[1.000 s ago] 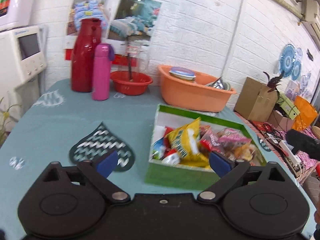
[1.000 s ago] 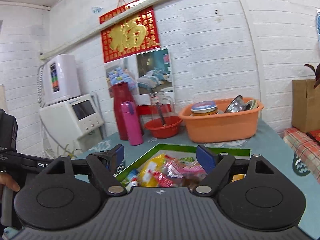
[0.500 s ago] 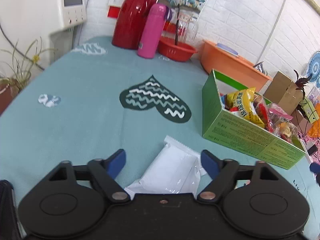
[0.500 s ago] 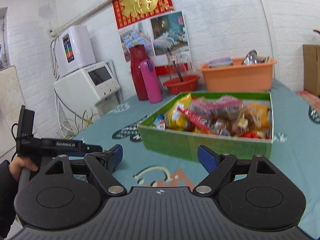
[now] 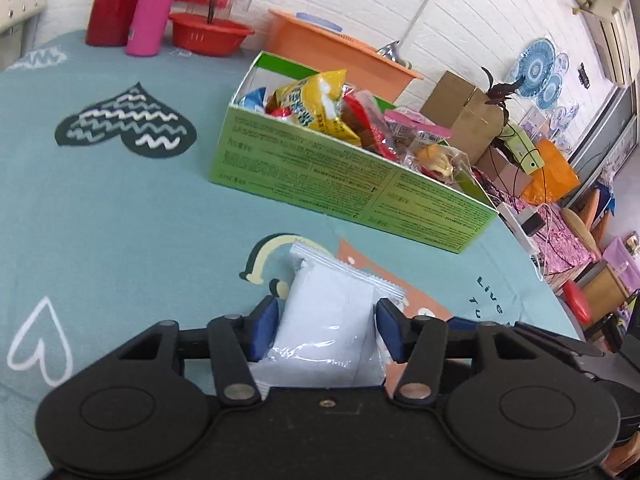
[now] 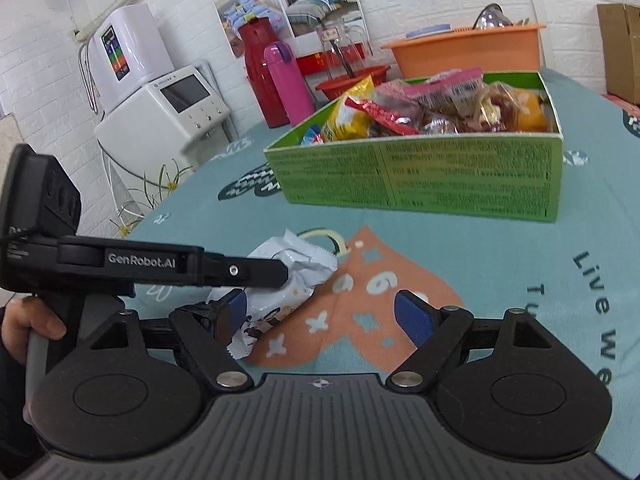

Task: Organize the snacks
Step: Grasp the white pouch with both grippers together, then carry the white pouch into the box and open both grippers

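A: What carries it all?

B: A surface (image 5: 120, 208) under a teal cloth; the green box (image 5: 344, 176) stands on it as the landmark, heaped with snack packs, a yellow pack (image 5: 316, 104) at its far-left end; behind the box sit an orange tub (image 5: 320, 46), a red basin (image 5: 210, 36), a red flask (image 5: 110, 4) and a pink bottle (image 5: 150, 8).

A: And the left gripper?

B: The left gripper (image 5: 326, 330) is held low, just in front of the box's long printed wall, angled down toward the cloth; its blue pads (image 5: 266, 326) press both sides of a white snack packet (image 5: 328, 312), so it is clamped on that packet; the packet's crimped end points toward the box but stays apart from it.

A: Seen from the other side?

B: In the right wrist view the left gripper's black arm (image 6: 160, 266) reaches in level from the left, a hand (image 6: 32, 322) gripping its handle; the white snack packet (image 6: 288, 280) lies crumpled beneath it, near the box (image 6: 420, 172).

A: The right gripper?

B: The right gripper (image 6: 320, 316) hovers in front of the box too, jaws spread wide with nothing between them; its left pad (image 6: 236, 308) sits just beside the packet.
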A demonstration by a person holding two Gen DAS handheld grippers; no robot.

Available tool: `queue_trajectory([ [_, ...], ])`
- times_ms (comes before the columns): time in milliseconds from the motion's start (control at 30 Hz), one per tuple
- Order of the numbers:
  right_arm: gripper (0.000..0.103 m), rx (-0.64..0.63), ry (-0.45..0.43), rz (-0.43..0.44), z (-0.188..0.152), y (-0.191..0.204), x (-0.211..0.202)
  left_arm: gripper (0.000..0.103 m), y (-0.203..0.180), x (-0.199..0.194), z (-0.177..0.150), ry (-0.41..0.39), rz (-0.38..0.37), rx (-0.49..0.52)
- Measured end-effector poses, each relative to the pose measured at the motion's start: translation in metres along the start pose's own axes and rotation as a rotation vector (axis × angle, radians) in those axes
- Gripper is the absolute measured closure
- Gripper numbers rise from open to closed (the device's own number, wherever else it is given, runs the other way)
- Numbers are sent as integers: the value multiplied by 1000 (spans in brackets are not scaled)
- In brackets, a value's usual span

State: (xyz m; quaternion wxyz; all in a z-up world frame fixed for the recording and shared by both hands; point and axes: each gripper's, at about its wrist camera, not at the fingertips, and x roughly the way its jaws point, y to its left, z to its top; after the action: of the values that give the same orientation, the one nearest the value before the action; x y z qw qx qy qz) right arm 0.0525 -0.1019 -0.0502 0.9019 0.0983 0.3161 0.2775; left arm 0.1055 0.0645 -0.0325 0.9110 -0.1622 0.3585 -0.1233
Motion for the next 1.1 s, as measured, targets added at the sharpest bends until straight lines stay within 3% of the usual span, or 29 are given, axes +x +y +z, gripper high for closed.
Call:
queue_trajectory([
  [400,1,-55,43,64,-7,19,17,22,1,-13,0,4,-46,-31],
  [600,13,-84,45,76,-4,28,30,21,-2,-4,0,22,-59,-36],
  [667,14,-87,34,63,-3,28,33,20,-2,-1,0,23,-51,-34],
  [800,29,-82,17,56,-3,24,34,20,-3,7,1,33,-48,-45],
  [867,30,-80,10,39,-2,22,32,27,-10,9,3,24,-49,-39],
  [1100,31,-103,-135,-6,28,13,-1,30,-47,-4,39,-99,-121,34],
])
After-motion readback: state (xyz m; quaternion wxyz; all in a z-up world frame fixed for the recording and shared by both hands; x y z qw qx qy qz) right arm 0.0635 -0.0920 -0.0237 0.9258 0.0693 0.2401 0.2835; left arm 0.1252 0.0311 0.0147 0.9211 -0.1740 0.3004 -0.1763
